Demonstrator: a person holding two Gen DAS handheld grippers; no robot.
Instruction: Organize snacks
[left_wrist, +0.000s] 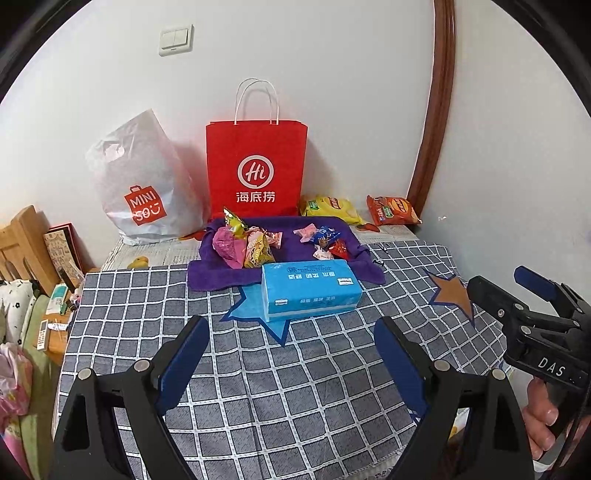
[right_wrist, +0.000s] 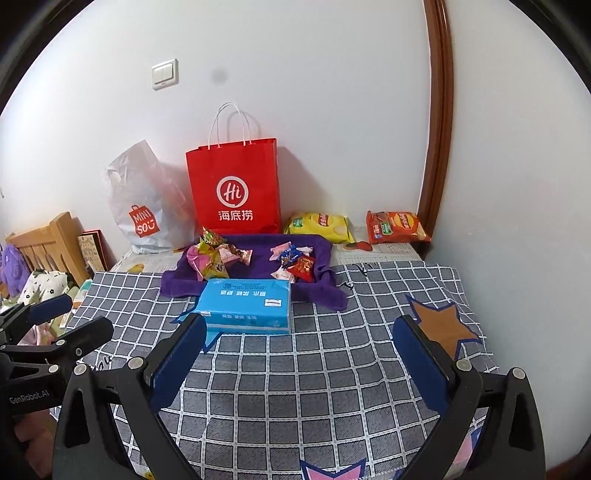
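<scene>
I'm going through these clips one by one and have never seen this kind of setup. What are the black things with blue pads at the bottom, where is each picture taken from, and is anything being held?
They are hand-held tongs, one in each of a person's hands, each with a camera looking forward along its two fingers. One picture comes from the left tongs, the other from the right tongs; each view also catches the other tool at its edge. Both are open and hold nothing.

On the checked cloth lies a blue tissue pack. Behind it a purple towel carries small wrapped snacks. Against the wall stand a red paper bag and a white plastic bag, with a yellow chip bag and an orange chip bag to the right.
</scene>
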